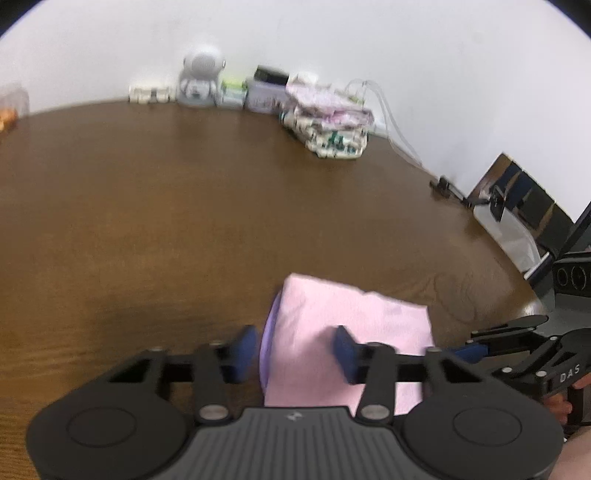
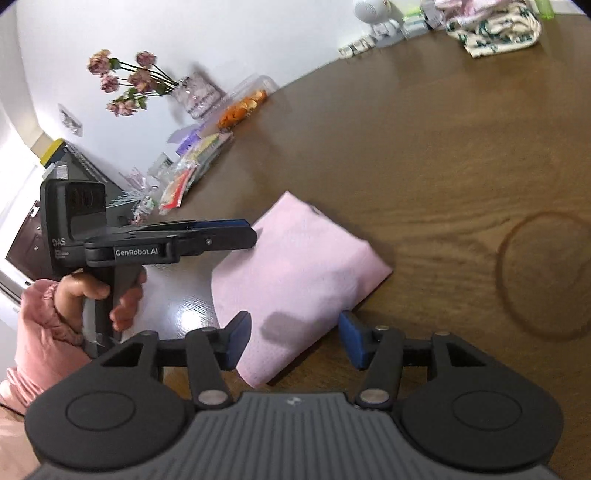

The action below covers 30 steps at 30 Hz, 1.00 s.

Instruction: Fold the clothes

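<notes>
A folded pink garment (image 1: 354,325) (image 2: 295,273) lies flat on the brown wooden table (image 1: 147,206), with a lilac layer showing at its left edge. My left gripper (image 1: 295,350) is open and hovers over that left edge, one blue pad beside the cloth and one above it. Seen from the side in the right wrist view, the left gripper (image 2: 251,232) reaches the garment's far left edge, held by a hand in a pink sleeve (image 2: 48,325). My right gripper (image 2: 295,339) (image 1: 476,349) stands open with the garment's near corner between its pads, which do not press on it.
A stack of folded patterned clothes (image 1: 332,125) (image 2: 495,26) sits at the back of the table next to a white robot figure (image 1: 201,79) and small boxes. Flowers in a vase (image 2: 136,81) and snack packets (image 2: 192,170) line the left edge. A ring mark (image 2: 546,273) shows on the wood.
</notes>
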Available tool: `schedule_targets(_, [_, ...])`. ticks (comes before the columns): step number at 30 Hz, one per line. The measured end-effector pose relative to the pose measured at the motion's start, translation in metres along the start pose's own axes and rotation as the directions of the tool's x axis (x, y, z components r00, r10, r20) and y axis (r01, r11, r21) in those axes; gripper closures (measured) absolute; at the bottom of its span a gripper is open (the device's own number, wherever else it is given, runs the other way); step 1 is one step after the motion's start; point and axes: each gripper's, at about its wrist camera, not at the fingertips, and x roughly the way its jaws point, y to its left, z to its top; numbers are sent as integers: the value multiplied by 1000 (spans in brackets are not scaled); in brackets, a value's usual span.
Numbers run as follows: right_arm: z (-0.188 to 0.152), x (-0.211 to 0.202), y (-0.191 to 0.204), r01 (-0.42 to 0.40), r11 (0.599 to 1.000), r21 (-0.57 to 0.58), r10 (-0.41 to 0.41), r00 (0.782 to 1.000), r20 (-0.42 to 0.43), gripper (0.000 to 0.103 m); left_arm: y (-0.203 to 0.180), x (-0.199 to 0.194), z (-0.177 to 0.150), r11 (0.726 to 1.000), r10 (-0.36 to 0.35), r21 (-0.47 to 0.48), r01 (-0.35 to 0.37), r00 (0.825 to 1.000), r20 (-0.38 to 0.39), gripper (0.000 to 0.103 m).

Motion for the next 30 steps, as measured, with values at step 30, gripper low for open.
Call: schedule_targets(30, [50, -28, -68, 168, 985, 25, -170, 978, 120, 80, -63, 34, -49, 891, 48, -448, 76, 965, 260, 48])
